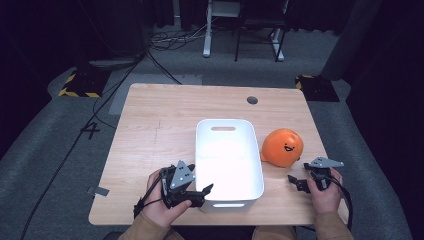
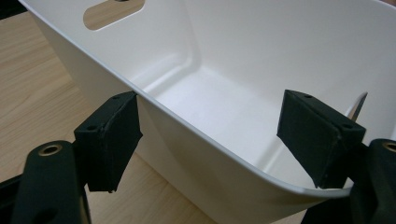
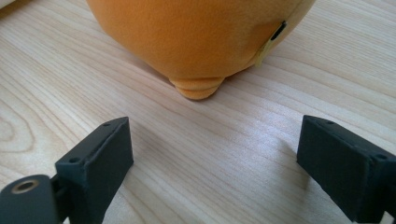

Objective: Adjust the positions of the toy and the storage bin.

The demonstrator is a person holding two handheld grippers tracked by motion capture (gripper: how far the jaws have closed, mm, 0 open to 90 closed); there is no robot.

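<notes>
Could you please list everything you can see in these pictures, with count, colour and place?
bin: one, white, empty, middle of the table, handle slots at both ends.
plush toy: one, orange with a smiling face, right of the bin.
table: one, light wood, round grommet near its far edge.
tape scrap: one, grey, near left table edge.
desk frame: one, white, on the floor beyond.
left tool: one, black, open, jaws astride the bin's near rim.
right tool: one, black, open, just short of the plush toy.

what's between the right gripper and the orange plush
Nothing: in the right gripper view, only bare table lies between the open right gripper and the orange plush.
</notes>
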